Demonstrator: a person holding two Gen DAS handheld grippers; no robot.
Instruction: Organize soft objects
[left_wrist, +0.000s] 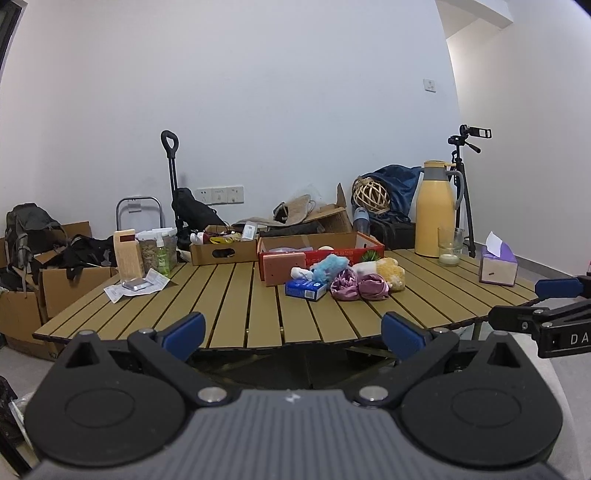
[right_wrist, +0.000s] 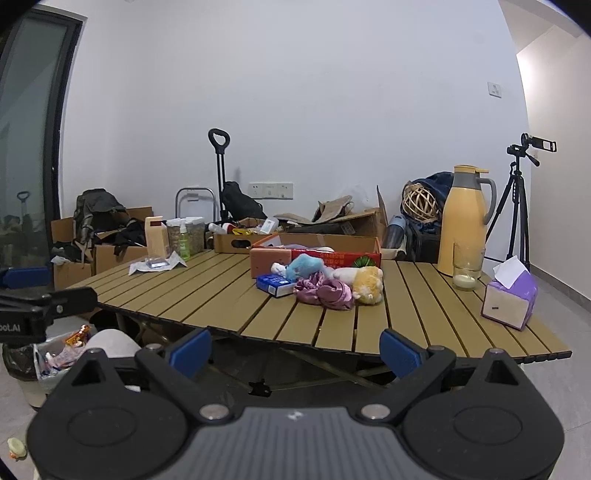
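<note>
Both tongs hanging back off the bench edge, nothing being gripped.

Left wrist: left tongs (left_wrist: 291, 330) gaping empty, facing the soft pile: blue plush (left_wrist: 330, 266), purple cloth (left_wrist: 360, 287), yellow plush (left_wrist: 392, 274), lying bunched before the red carton (left_wrist: 364, 246), probably their bin.
Right wrist: right tongs (right_wrist: 295, 349) also gaping empty; pile sitting mid-bench (right_wrist: 229, 291), within reach.

Soft toys (left_wrist: 347, 275) lie mid-table (left_wrist: 221, 295) before the open box (left_wrist: 317, 247) (flask (left_wrist: 436, 210) far right).
</note>
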